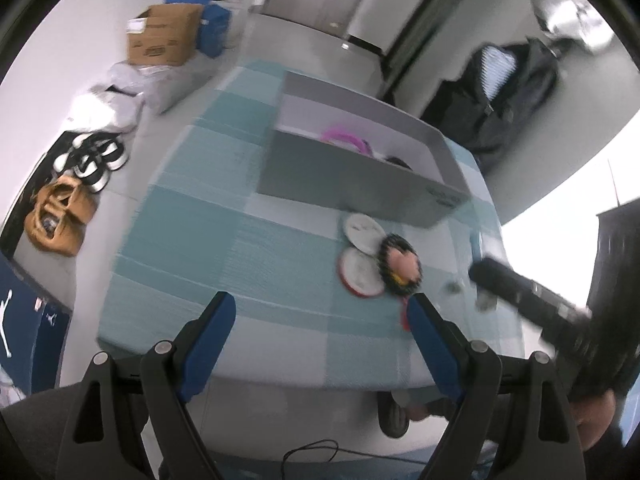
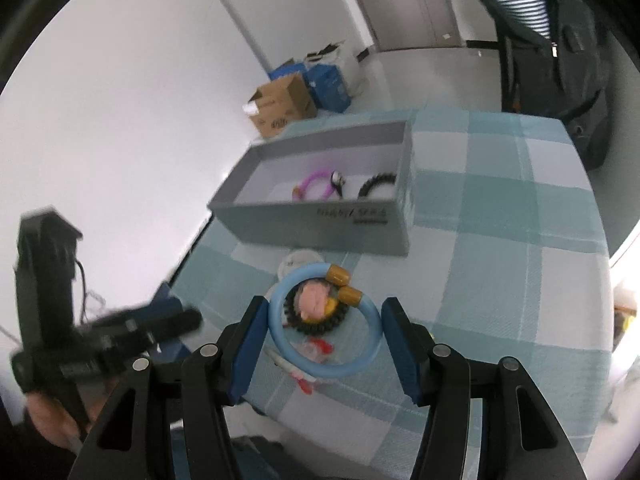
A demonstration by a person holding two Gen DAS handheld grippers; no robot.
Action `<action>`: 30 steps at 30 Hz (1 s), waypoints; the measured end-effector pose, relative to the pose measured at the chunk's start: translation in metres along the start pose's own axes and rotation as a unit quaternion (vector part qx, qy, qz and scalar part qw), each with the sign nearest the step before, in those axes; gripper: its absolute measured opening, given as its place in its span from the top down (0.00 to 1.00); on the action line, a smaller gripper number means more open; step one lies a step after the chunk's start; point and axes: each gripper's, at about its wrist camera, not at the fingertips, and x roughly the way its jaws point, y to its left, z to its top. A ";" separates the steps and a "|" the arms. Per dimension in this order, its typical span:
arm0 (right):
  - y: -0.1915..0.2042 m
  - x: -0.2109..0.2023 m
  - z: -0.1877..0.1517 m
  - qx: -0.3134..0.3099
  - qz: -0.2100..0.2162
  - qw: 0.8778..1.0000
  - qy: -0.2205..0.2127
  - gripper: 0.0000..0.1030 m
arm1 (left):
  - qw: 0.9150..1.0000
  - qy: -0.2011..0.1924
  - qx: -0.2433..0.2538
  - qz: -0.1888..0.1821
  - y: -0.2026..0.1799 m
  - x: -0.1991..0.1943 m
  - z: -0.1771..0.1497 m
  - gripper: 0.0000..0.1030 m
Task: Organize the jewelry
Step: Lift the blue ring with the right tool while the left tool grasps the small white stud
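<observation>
A grey open box [image 2: 320, 224] stands on the checked tablecloth [image 2: 500, 280]; inside lie a pink ring [image 2: 316, 184] and a black bracelet [image 2: 376, 182]. My right gripper [image 2: 324, 320] holds a light blue bangle [image 2: 356, 360] with gold ends between its blue pads, above a black beaded bracelet with a pink charm [image 2: 316, 304]. In the left wrist view the box [image 1: 352, 184] is ahead, and the black bracelet [image 1: 400, 264] lies on white discs [image 1: 360, 268]. My left gripper [image 1: 320, 312] is open and empty above the table's near edge.
A cardboard box [image 1: 164, 34] and blue boxes, white bags, shoes [image 1: 92, 160] and a tan bag [image 1: 56, 216] lie on the floor left of the table. A chair with dark clothing [image 2: 560, 48] stands behind the table.
</observation>
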 end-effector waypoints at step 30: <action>-0.089 -0.093 0.016 0.125 -0.023 0.986 -0.105 0.44 | 0.964 0.058 0.256 0.049 -0.138 0.079 0.004 0.34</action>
